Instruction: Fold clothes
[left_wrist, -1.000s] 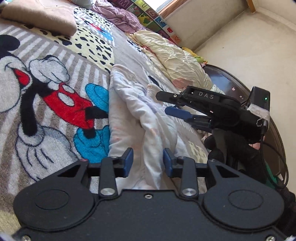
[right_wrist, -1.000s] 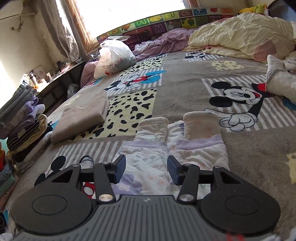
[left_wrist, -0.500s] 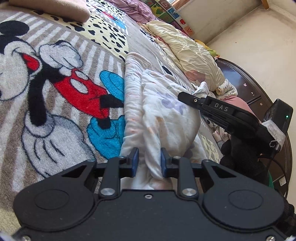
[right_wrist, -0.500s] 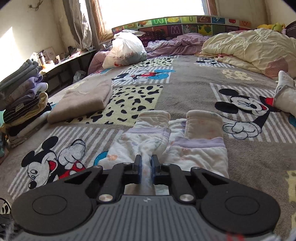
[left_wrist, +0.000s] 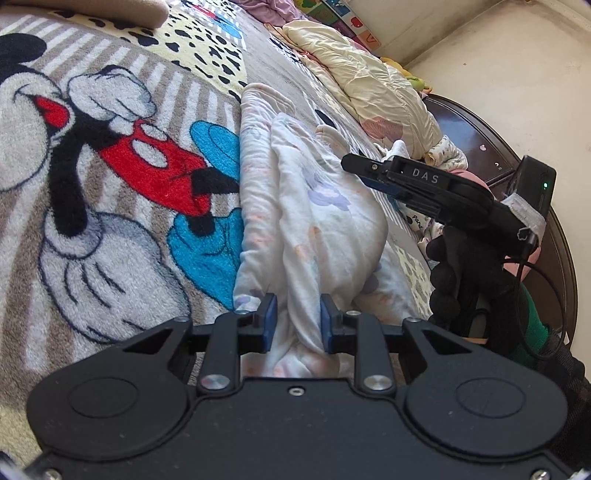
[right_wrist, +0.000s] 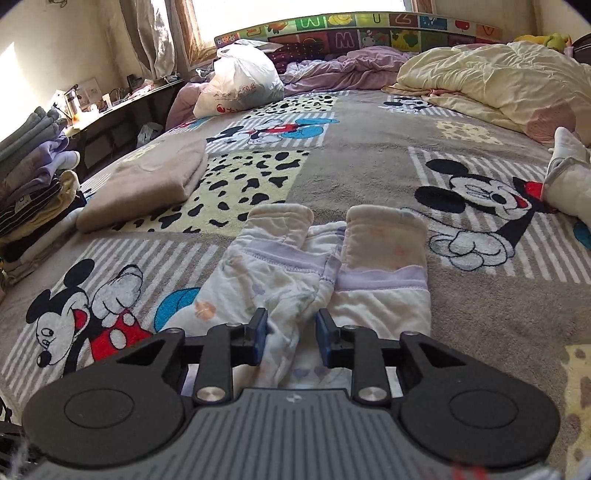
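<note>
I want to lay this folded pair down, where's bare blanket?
Bare grey blanket lies beyond the floral pants, between the beige folded garment and cream quilt. Crowded: clothes stack at left.

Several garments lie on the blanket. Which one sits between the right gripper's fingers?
The white floral trousers with lilac cuff bands, legs pointing away from the right gripper. The folded beige garment lies farther off to the left, untouched.
</note>
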